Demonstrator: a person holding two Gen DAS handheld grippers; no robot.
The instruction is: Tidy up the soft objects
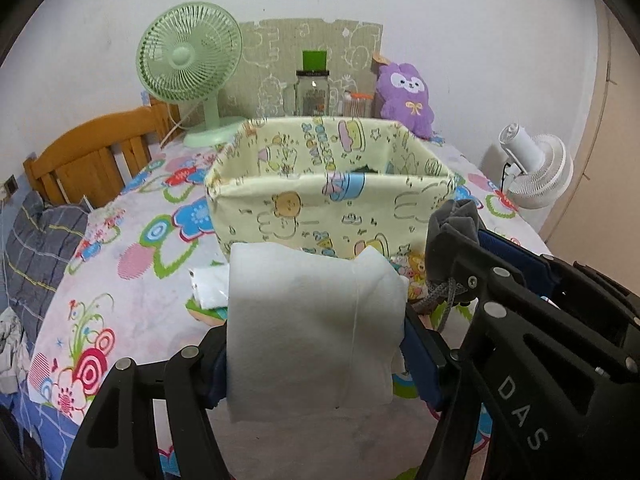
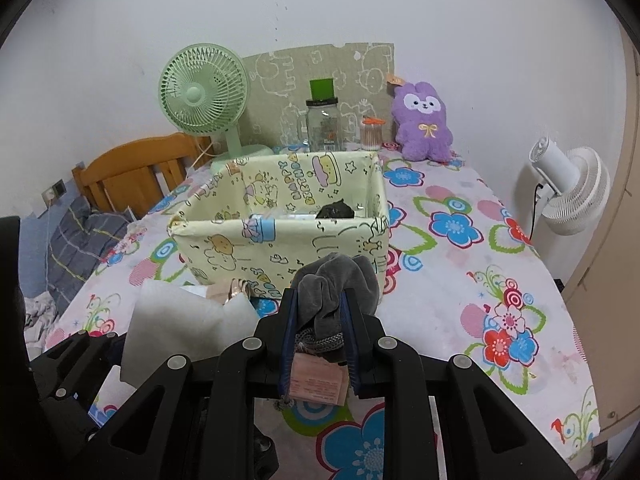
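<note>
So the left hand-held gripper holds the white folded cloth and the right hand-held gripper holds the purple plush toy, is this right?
Not fully. The right hand-held gripper holds a grey drawstring pouch, as the right wrist view shows; the purple plush toy sits at the table's far edge. The left hand-held gripper does hold the white folded cloth.

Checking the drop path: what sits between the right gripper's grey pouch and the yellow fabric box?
Nothing: in the right wrist view the grey pouch in the right gripper overlaps the fabric box front wall.
</note>
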